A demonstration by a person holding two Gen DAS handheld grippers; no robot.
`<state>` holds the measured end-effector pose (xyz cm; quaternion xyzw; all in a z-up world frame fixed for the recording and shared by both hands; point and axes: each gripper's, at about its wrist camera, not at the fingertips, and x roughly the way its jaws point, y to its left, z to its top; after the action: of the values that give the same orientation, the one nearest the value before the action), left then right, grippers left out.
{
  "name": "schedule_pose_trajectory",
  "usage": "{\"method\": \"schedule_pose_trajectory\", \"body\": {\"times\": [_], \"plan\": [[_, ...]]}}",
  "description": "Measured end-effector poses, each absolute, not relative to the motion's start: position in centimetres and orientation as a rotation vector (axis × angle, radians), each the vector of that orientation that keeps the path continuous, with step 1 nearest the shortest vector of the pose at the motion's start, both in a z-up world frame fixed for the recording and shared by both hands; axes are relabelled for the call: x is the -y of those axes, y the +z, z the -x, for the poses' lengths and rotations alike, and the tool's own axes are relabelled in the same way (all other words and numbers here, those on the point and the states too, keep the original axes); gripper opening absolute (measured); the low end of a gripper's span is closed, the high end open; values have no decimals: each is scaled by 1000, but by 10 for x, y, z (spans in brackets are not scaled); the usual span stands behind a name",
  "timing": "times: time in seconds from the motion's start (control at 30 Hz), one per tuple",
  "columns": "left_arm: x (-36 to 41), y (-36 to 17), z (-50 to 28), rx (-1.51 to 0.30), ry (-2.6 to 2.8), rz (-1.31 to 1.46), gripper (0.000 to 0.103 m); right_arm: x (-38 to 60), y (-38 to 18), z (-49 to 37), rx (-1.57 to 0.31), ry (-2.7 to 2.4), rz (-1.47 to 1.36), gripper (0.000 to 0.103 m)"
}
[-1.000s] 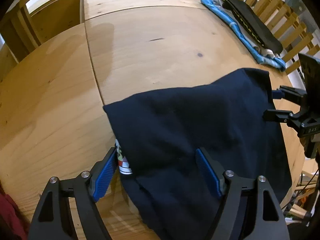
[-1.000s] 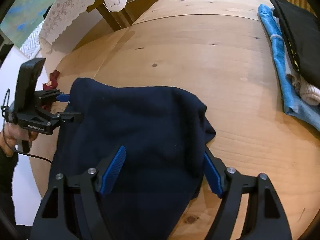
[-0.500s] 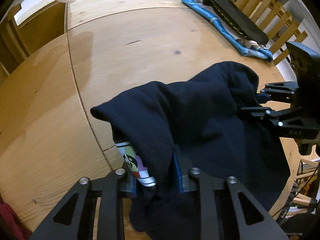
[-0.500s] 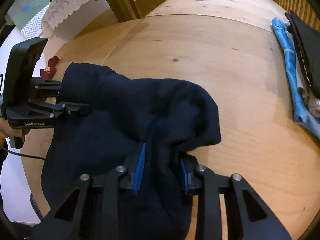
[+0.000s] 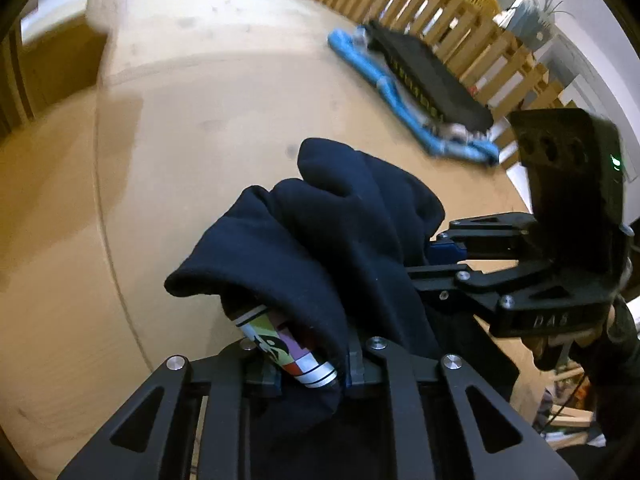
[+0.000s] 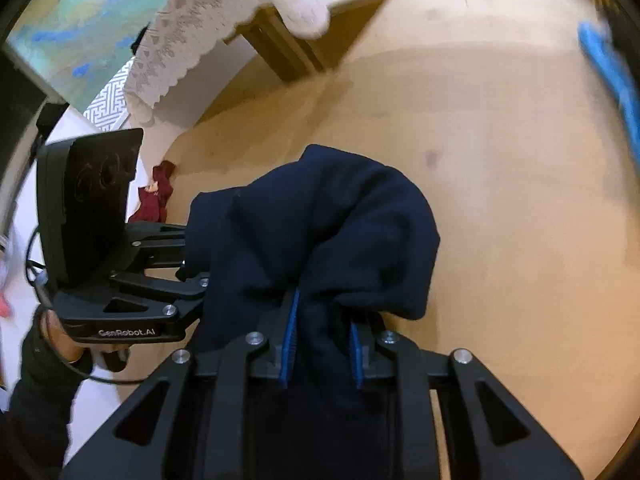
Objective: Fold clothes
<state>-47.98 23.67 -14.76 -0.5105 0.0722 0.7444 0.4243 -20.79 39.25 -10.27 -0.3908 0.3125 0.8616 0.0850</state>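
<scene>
A navy garment (image 5: 320,240) with a colourful print (image 5: 288,344) on its underside is bunched and lifted off the wooden table (image 5: 200,120). My left gripper (image 5: 310,364) is closing its jaws on the printed edge of the fabric. My right gripper (image 6: 324,340) is closing too, with a thick fold of the navy garment (image 6: 328,220) pinched between its blue pads (image 6: 290,336). Each gripper appears in the other's view: the right gripper (image 5: 444,258) at the right, the left gripper (image 6: 188,264) at the left, both buried in cloth.
A pile of folded clothes (image 5: 416,92), blue and black, lies at the table's far right by a wooden slat fence (image 5: 460,28). A dark red cloth (image 6: 156,196) sits off the table's left edge. A lace-covered table (image 6: 224,12) stands behind. A sleeved hand (image 6: 52,344) holds the left gripper.
Both grippers closed from wide open onto the garment's near edge. They then lifted it and carried it forward, so the flat cloth is now bunched up.
</scene>
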Motion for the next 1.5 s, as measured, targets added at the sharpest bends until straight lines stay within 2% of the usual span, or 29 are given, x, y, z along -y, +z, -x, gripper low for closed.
{"method": "schedule_pose_trajectory", "body": {"times": [0.17, 0.3, 0.4, 0.47, 0.6, 0.7, 0.73, 0.83, 0.93, 1.07, 1.2, 1.27, 1.43, 1.5], "plan": [[-258, -68, 482, -308, 2053, 998, 16, -386, -19, 225, -491, 2630, 968, 21], [-265, -3, 451, -463, 2200, 668, 16, -361, 43, 223, -111, 2626, 800, 21], [-250, -5, 414, -520, 2206, 547, 17, -335, 56, 205, 41, 2621, 751, 21], [-232, -29, 379, -544, 2152, 535, 20, -311, 29, 184, 86, 2602, 816, 21], [-210, -122, 330, -532, 1910, 941, 24, -272, -57, 144, 30, 2471, 1188, 23], [-185, -151, 298, -538, 1819, 1085, 27, -245, -96, 110, -6, 2399, 1393, 25], [-175, -150, 290, -540, 1816, 1098, 27, -237, -95, 95, -17, 2387, 1414, 26], [-149, -131, 272, -525, 1811, 1120, 30, -222, -73, 58, -135, 2407, 1393, 40], [-135, -112, 255, -528, 1812, 1107, 34, -215, -46, 29, -252, 2436, 1350, 46], [-117, -123, 229, -525, 1729, 1211, 40, -210, -41, -4, -164, 2364, 1360, 47], [-102, -138, 194, -571, 1641, 1284, 40, -201, -32, -6, -349, 2456, 1320, 47], [-101, -124, 201, -533, 1677, 1235, 40, -195, -32, -3, -441, 2514, 1280, 47], [-116, -118, 237, -480, 1786, 1153, 44, -185, -68, 40, -434, 2469, 1384, 46], [-112, -131, 244, -525, 1822, 1167, 44, -198, -82, 34, -595, 2444, 1401, 46]]}}
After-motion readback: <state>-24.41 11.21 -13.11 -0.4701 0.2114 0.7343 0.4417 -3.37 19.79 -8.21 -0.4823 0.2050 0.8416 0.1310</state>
